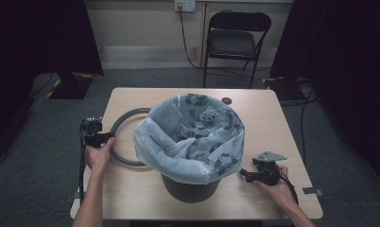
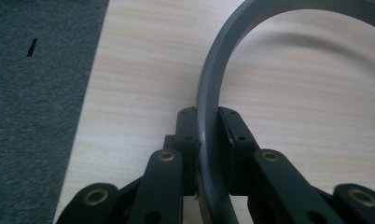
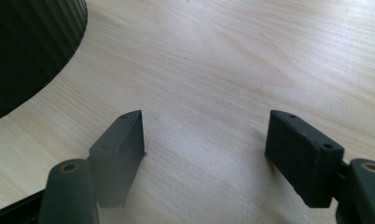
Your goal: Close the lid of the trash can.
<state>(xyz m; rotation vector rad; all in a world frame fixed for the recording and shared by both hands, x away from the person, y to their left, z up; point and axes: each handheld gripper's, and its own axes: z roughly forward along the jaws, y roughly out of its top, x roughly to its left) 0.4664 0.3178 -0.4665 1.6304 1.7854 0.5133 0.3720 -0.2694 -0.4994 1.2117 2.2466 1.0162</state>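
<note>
- Jaws of the left gripper point(image 2: 207, 140) clamp the grey ring point(image 2: 213, 84) from both sides, seen close in the left gripper view; the high view shows the ring point(image 1: 121, 137) lying flat on the table point(image 1: 273, 118), just left of the bin point(image 1: 190, 189).
- Right gripper point(image 3: 204, 149) stands wide with nothing between its pads, resting on the wood near the bin's ribbed wall point(image 3: 31, 46).
- Bag point(image 1: 193, 137) lining the bin hides part of the ring's right side.

Right gripper point(image 3: 204, 149) jaws wide apart, nothing between, resting over wooden table point(image 3: 232, 60); dark ribbed bin point(image 3: 27, 46) at 10 o'clock.
</note>
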